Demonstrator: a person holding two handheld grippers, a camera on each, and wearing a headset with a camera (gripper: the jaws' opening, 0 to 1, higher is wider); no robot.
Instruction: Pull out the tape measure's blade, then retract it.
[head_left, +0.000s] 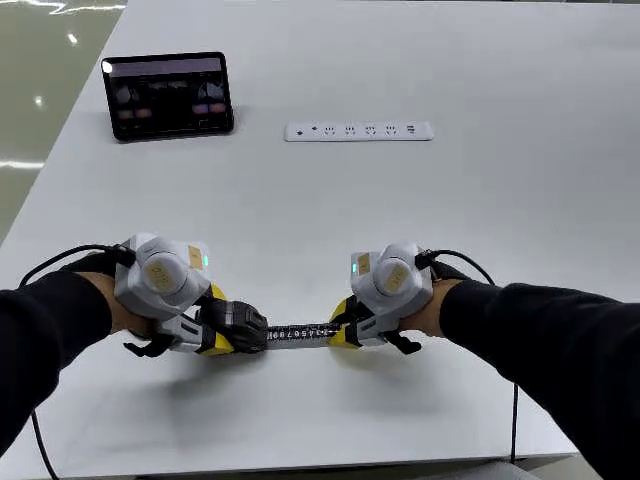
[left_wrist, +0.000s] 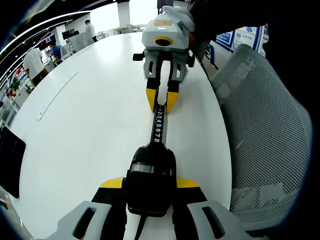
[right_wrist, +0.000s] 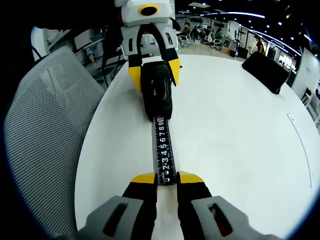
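The left claw (left_wrist: 150, 183) is clamped on the black case of the tape measure (left_wrist: 150, 177), its yellow-tipped jaws pressing the case from both sides. The right claw (right_wrist: 167, 178) is closed on the free end of the blade (right_wrist: 163, 147), which runs straight between the two claws with only a short run of printed numbers showing. The tape measure sits low at the near edge of the white table (head_left: 400, 210), a little left of centre, and whether it touches the surface cannot be told. Nothing lies between the claws besides the blade, and the table around them is bare. Well apart at the far left stands a dark tablet (head_left: 168, 95), propped up with its screen lit, and a white power strip (head_left: 359, 131) lies flat to its right, near the middle of the far side. A grey mesh chair back (left_wrist: 265, 125) stands just off the near edge. Both claws point inward at each other, level and close together, with the person's forearms in black sleeves (head_left: 560, 340) reaching in from the near left and near right, and a thin black cable (head_left: 60, 255) loops off the left wrist.
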